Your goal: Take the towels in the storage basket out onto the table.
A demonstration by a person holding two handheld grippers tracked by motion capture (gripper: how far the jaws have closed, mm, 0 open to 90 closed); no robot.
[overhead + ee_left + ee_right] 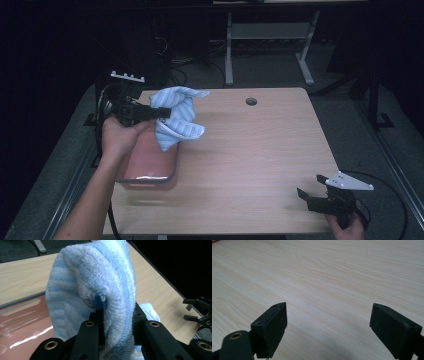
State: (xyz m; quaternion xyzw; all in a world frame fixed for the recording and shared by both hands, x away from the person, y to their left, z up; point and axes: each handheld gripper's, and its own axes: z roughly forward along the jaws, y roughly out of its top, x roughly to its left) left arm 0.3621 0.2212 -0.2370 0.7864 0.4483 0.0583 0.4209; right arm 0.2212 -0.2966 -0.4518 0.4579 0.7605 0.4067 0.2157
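Towel: soft blue-and-white striped cloth towel point(176, 116), held up over the pink plastic tray point(150, 162).
Left gripper point(161, 113): fingers point(91, 333) pinch the towel.
Right gripper point(309, 192): fingers point(273, 326) wide apart over the wooden tabletop point(250, 150).

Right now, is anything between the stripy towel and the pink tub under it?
Nothing visible. The left hand-held gripper holds the blue striped towel over the pink tub, whose visible inside looks bare.

Desk point(250, 150): light wood-grain top, round cable hole point(251, 101) near far edge. Pink tray point(150, 167) resting at left side.
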